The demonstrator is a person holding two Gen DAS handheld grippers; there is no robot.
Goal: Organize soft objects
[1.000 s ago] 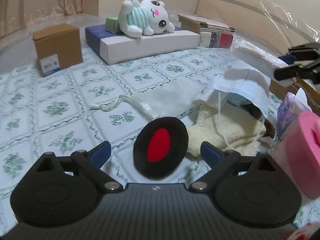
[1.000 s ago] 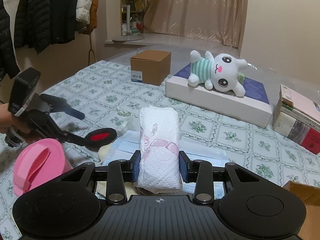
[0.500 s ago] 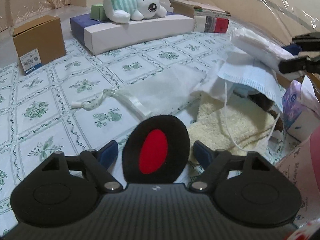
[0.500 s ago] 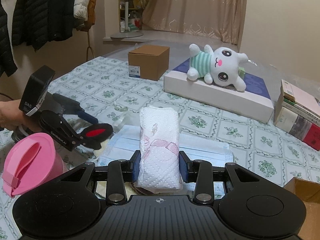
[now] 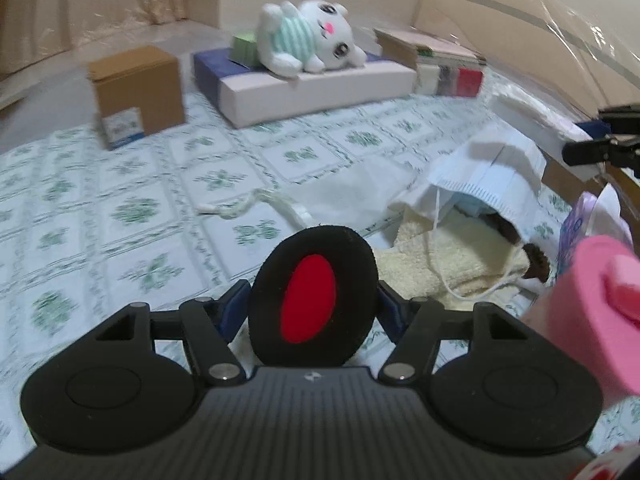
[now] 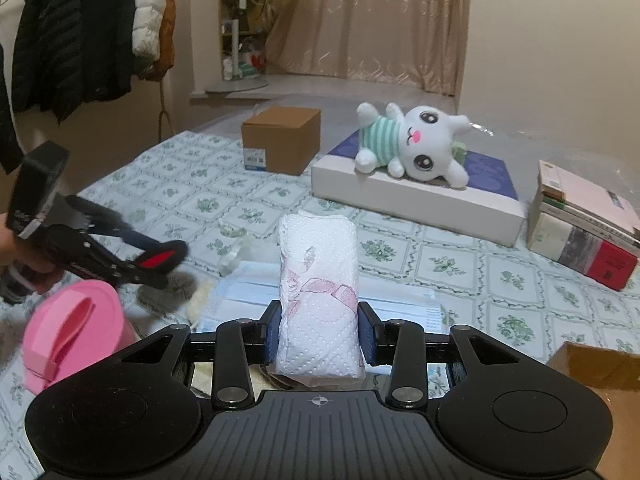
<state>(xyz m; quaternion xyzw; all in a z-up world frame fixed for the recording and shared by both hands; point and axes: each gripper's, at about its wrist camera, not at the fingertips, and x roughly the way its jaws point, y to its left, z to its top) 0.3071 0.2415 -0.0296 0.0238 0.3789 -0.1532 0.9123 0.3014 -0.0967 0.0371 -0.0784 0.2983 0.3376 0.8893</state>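
A black oval ear pad with a red centre [image 5: 316,300] stands on edge between the blue pads of my left gripper [image 5: 310,306]. The jaws are closing and the pads press on both of its rims. In the right wrist view the ear pad [image 6: 162,258] hangs clear of the tablecloth, with its shadow below it. My right gripper [image 6: 320,332] is shut on a folded white paper towel bundle with a pink print [image 6: 318,272], held level above the table. The left wrist view shows the right gripper [image 5: 596,136] at its right edge.
A plush rabbit [image 6: 412,148] lies on a flat white box [image 6: 416,200] at the back, between a brown carton [image 6: 282,140] and stacked books [image 6: 580,220]. Face masks [image 5: 488,172] and a cream towel [image 5: 448,256] lie heaped mid-table. A pink container [image 6: 72,328] stands near left.
The left gripper's jaws have closed in from wide apart onto the ear pad and raised it off the tablecloth. The right gripper still holds the paper towel bundle in much the same place.
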